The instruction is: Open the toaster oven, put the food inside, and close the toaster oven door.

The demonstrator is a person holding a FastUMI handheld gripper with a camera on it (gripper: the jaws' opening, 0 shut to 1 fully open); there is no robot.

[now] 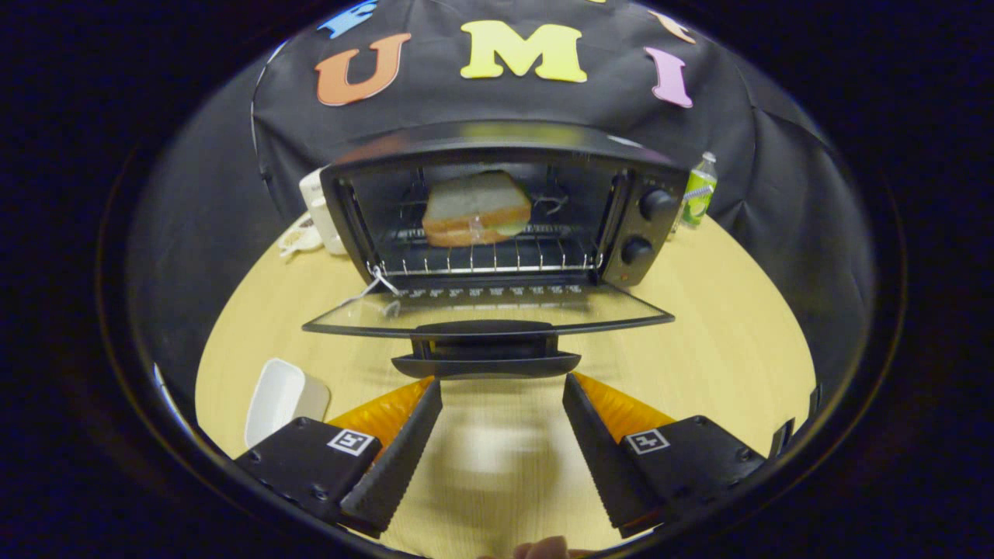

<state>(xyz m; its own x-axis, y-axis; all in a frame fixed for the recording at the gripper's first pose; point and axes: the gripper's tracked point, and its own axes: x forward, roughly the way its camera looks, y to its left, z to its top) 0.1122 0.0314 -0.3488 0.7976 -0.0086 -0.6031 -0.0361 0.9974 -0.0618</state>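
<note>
A black toaster oven [656,225] stands on the round wooden table [722,349], its glass door [481,310] folded down flat toward me. A sandwich [475,210] of white bread rests on the wire rack [481,260] inside. The door's black handle [485,363] hangs at the front edge, just ahead of my fingertips. My gripper [502,388] is open, its two black ridged fingers [404,450] spread wide on either side of the handle and a little short of it, with nothing between them.
A white empty tray [281,397] lies on the table left of my left finger. A white appliance [320,210] and a small plate [299,237] sit behind the oven's left side. A green-labelled bottle [699,190] stands to its right. A fingertip [543,550] shows below.
</note>
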